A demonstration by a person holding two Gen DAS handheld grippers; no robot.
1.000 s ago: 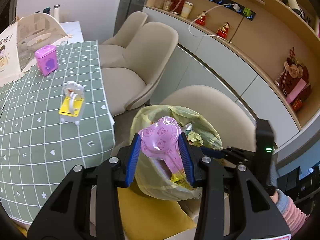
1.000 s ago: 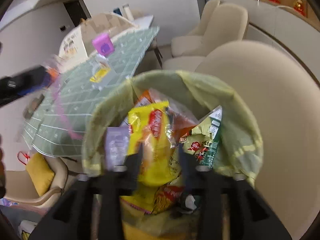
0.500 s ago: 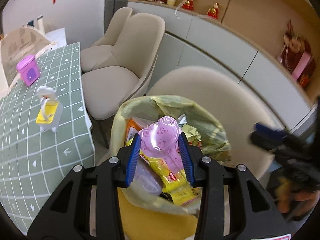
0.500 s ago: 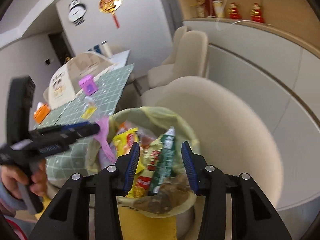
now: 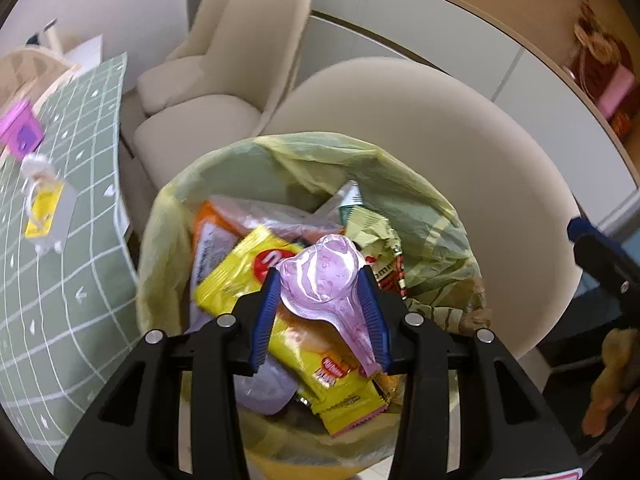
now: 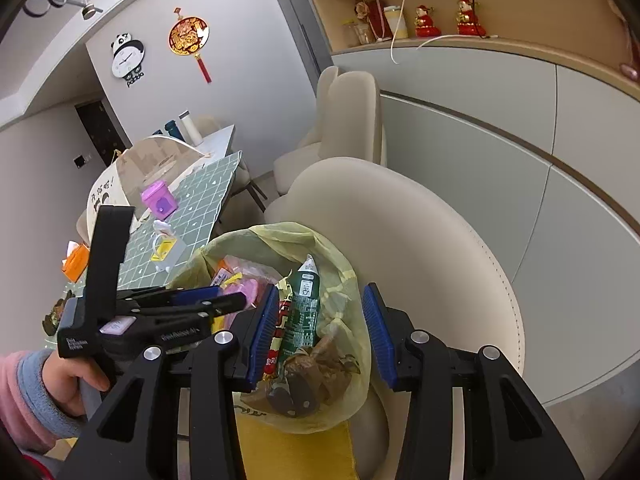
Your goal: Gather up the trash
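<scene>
I note a cream chair point(image 6: 420, 240) by grey cabinets point(image 6: 500, 128), a green checked tablecloth point(image 5: 52, 272) bearing a purple box point(image 6: 158, 200), a panda clock point(image 6: 127, 60) and red figurines point(image 6: 426, 22).

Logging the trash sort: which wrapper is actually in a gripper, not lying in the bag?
The pink plastic wrapper, pinched by the left gripper; the yellow snack packet lies loose below.

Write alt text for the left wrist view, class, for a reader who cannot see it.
The left gripper is shut on a pink plastic wrapper, held just above an open yellow-green trash bag full of snack packets, among them a yellow packet. A green checked tablecloth lies to the left, with beige chairs behind.
</scene>
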